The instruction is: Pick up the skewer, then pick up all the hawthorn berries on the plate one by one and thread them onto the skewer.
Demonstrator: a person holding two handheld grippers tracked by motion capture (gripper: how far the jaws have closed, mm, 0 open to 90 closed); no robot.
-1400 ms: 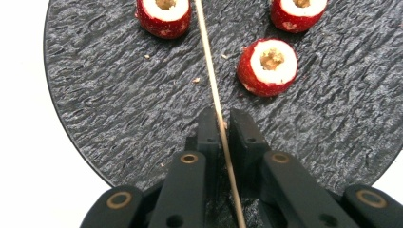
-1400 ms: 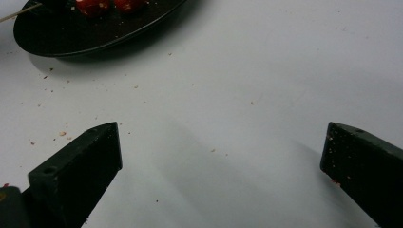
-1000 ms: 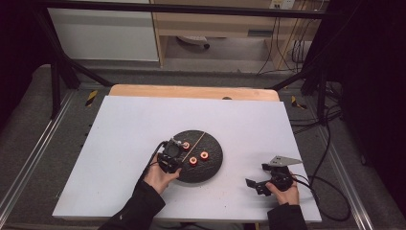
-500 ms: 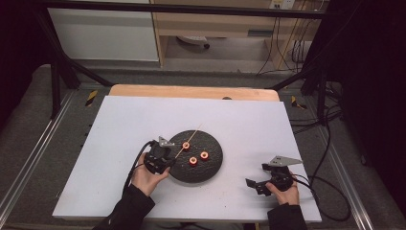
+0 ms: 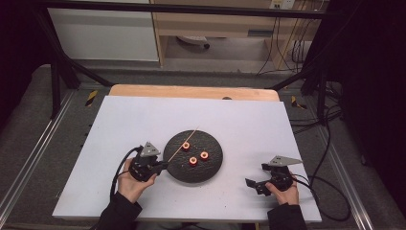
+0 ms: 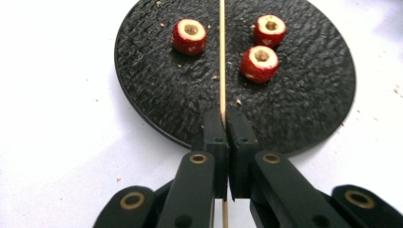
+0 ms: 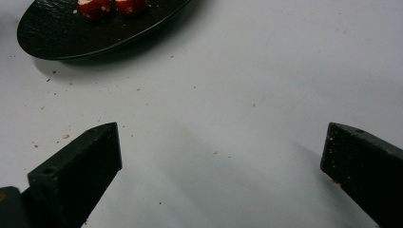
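Observation:
A round black plate [image 5: 210, 167] lies mid-table with three red cored fruit pieces [image 5: 193, 160] on it. A thin wooden skewer [image 5: 184, 143] reaches across the plate's left half. My left gripper [image 5: 162, 166] sits at the plate's left rim, shut on the skewer's near end. In the left gripper view the skewer [image 6: 222, 57] runs straight up from the closed jaws, past the fruit pieces [image 6: 189, 36] on the plate [image 6: 304, 95]. My right gripper [image 5: 252, 183] rests on the table at the right front, open with nothing between its fingers [image 7: 83, 166].
The white table top [image 5: 119, 124] has bare room left and behind the plate. Crumbs dot the surface near the plate [image 7: 62, 33] in the right gripper view. Cables trail off the table's right side [image 5: 330, 143].
My left gripper has drawn back leftward from over the plate to its left rim, taking the skewer with it. The right gripper has stayed put.

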